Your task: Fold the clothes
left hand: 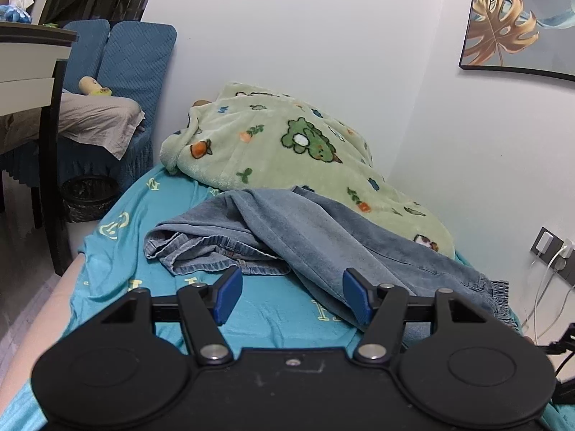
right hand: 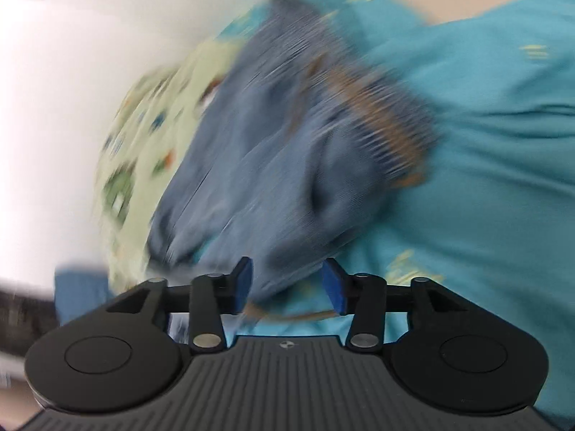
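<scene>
A pair of blue denim jeans [left hand: 305, 237] lies crumpled on a teal bedsheet [left hand: 151, 237], with the waistband bunched at the left and a leg running to the right. My left gripper [left hand: 291, 287] is open and empty, just in front of the jeans. In the right wrist view the picture is motion-blurred; the jeans [right hand: 280, 151] lie on the teal sheet [right hand: 485, 143]. My right gripper [right hand: 287, 283] is open, its fingertips at the near edge of the denim; nothing is held.
A pale green cartoon-print blanket [left hand: 280, 143] is heaped behind the jeans against the white wall, also in the right wrist view [right hand: 143, 136]. A blue-covered chair [left hand: 122, 57], a dark table leg [left hand: 50, 179] and a bin [left hand: 86, 197] stand left of the bed. A wall socket with cables [left hand: 553, 251] is at the right.
</scene>
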